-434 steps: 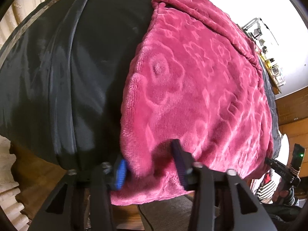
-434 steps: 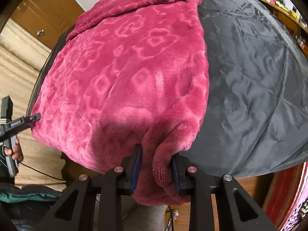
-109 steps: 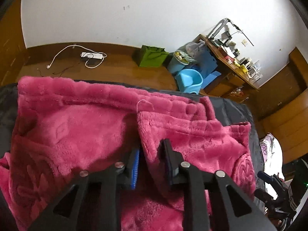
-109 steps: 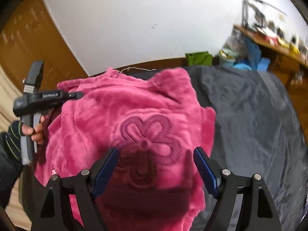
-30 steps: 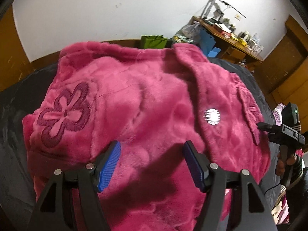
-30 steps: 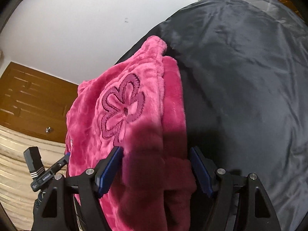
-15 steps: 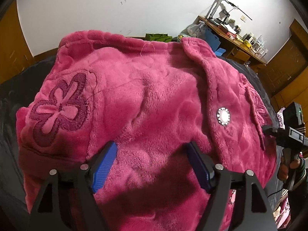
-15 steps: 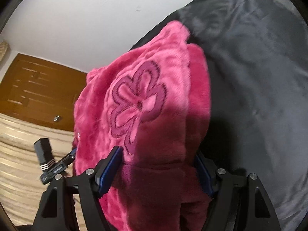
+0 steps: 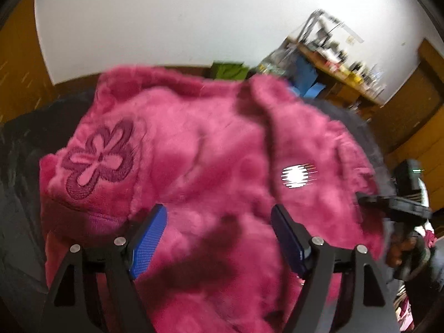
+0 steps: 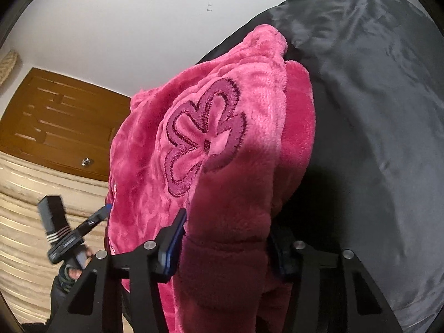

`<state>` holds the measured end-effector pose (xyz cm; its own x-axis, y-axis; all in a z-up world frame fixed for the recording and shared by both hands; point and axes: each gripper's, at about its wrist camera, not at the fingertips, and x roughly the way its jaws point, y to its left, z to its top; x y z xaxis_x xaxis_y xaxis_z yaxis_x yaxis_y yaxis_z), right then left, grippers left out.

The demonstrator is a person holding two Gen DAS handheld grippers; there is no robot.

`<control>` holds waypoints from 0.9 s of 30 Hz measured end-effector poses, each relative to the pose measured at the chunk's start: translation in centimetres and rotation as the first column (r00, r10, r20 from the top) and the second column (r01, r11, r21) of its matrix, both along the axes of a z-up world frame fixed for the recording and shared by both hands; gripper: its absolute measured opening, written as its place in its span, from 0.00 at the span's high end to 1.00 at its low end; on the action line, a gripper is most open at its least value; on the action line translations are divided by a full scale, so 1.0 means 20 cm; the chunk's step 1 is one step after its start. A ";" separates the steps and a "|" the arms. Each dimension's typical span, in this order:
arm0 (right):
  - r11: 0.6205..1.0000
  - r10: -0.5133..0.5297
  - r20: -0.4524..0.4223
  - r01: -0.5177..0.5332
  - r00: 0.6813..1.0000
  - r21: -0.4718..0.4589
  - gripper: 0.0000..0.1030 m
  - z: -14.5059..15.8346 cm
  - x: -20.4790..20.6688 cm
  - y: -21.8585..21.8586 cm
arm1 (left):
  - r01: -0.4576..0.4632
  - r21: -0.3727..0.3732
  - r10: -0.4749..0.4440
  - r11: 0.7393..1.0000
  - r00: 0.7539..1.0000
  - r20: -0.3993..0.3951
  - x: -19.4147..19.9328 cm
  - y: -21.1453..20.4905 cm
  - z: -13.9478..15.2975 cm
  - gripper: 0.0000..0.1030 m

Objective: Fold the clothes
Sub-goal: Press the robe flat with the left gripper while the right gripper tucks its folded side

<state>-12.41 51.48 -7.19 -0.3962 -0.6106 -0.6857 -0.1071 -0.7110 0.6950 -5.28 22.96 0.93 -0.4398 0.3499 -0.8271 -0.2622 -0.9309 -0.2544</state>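
A fluffy pink garment [image 9: 211, 166] with embroidered flower patches lies folded on a dark grey sheet [image 10: 374, 111]. My left gripper [image 9: 219, 236] is open, its blue pads [image 9: 147, 238] spread wide just above the garment's near part. My right gripper [image 10: 224, 241] is open, its jaws on either side of the garment's thick near right edge [image 10: 230, 236]. That edge bulges up between them. A flower patch [image 10: 205, 141] sits just beyond. The right gripper also shows in the left wrist view [image 9: 399, 211], and the left gripper in the right wrist view [image 10: 72, 233].
A shiny round button [image 9: 297, 176] sits on the garment's front. A wooden door [image 10: 61, 130] and beige bedding [image 10: 36, 208] are to the left. A cluttered wooden desk [image 9: 347, 80], blue tubs [image 9: 308, 83] and a green bag [image 9: 227, 69] stand by the far wall.
Both grippers let go of the garment after carrying its edge over and now stand open. In the last half second the right gripper moved in closer around the garment's right edge.
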 end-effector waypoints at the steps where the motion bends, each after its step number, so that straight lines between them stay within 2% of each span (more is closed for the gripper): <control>1: 1.000 0.005 -0.001 -0.005 1.000 0.002 0.48 0.00 -0.01 0.00 | 0.018 0.001 -0.018 1.000 1.000 -0.010 0.02 0.03 0.02 0.22; 5: 0.999 0.028 0.011 -0.028 1.000 -0.017 0.45 -0.01 -0.04 0.02 | 0.077 -0.067 -0.076 0.995 0.997 0.015 0.09 0.18 -0.02 0.22; 10: 0.999 0.043 -0.007 -0.043 0.999 0.003 0.47 0.00 -0.05 0.02 | 0.035 -0.104 -0.026 0.994 0.996 0.090 0.06 0.22 -0.20 0.22; 13: 0.999 0.028 -0.013 -0.029 1.000 -0.016 0.51 0.00 -0.05 0.04 | 0.015 -0.105 -0.005 0.994 0.996 0.087 0.05 0.23 -0.26 0.18; 18: 0.995 -0.028 -0.026 0.025 0.999 -0.099 0.58 0.04 -0.05 0.07 | -0.013 -0.160 0.026 0.987 0.997 0.077 0.05 0.27 -0.29 0.14; 23: 0.994 -0.047 -0.096 0.037 0.994 -0.101 0.60 0.25 -0.05 0.04 | 0.005 -0.108 0.006 0.994 0.994 0.108 0.02 0.24 -0.27 0.13; 25: 0.995 -0.059 -0.121 0.048 0.991 -0.093 0.60 0.33 0.12 0.01 | 0.020 -0.071 -0.011 0.997 0.992 0.126 0.01 0.22 -0.25 0.13; 27: 0.994 -0.082 -0.142 0.070 0.987 -0.088 0.60 0.38 0.11 0.01 | 0.038 -0.028 -0.033 0.999 0.990 0.138 0.01 0.18 -0.23 0.13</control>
